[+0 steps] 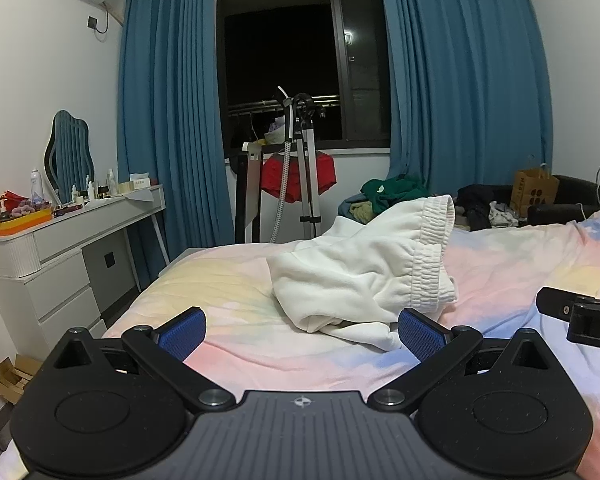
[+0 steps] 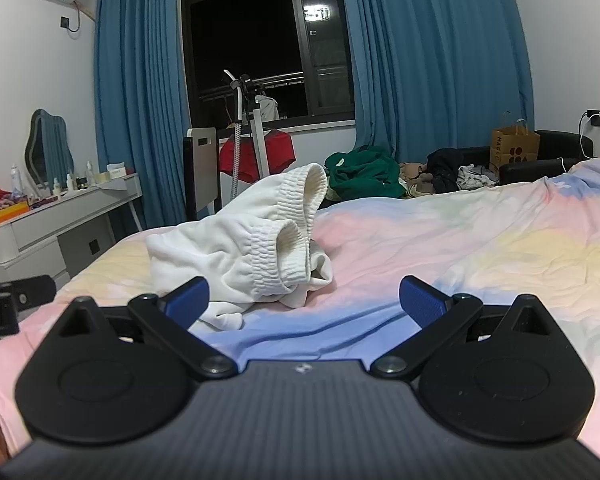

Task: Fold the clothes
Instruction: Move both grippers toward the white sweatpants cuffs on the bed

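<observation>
A crumpled white garment with a ribbed elastic waistband lies in a heap on the pastel bedsheet. My left gripper is open just in front of the heap, and its right blue pad sits beside a trailing fold. In the right wrist view the same white garment lies ahead and to the left. My right gripper is open over bare sheet, with its left pad close to the garment's near edge. Neither gripper holds anything.
A grey dressing table with a mirror and bottles stands left of the bed. A garment steamer stand with a red cloth is by the window. A green clothes pile, dark clothes and a paper bag lie beyond the bed.
</observation>
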{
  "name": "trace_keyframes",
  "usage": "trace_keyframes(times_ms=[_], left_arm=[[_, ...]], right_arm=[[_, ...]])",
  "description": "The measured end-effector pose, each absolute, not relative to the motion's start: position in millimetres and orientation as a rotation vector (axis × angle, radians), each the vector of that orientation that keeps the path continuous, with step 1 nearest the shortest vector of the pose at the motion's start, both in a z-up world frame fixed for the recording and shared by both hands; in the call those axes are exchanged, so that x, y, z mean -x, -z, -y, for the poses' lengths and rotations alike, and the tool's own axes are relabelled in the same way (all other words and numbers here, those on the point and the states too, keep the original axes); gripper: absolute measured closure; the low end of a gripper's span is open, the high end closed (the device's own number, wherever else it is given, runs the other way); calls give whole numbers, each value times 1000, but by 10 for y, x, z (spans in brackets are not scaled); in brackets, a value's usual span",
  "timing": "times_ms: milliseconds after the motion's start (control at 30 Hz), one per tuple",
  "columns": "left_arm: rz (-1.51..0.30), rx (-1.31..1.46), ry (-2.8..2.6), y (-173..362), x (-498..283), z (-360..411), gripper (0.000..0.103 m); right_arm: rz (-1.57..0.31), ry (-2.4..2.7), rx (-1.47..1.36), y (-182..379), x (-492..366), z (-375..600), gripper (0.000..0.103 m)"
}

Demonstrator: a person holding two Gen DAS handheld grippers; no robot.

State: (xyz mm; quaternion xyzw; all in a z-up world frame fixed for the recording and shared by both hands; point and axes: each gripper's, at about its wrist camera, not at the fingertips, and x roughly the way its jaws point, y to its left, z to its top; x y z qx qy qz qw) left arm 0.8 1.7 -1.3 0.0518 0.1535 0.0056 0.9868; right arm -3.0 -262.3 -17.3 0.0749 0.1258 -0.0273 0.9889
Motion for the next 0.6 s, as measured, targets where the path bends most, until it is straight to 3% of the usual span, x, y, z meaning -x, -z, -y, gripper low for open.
trace_keyframes(times_ms=[600], left_arm=[[-324, -71, 4, 22, 18, -100, 0]], right_arm=[[-250, 63, -164, 190, 26, 2656, 0]])
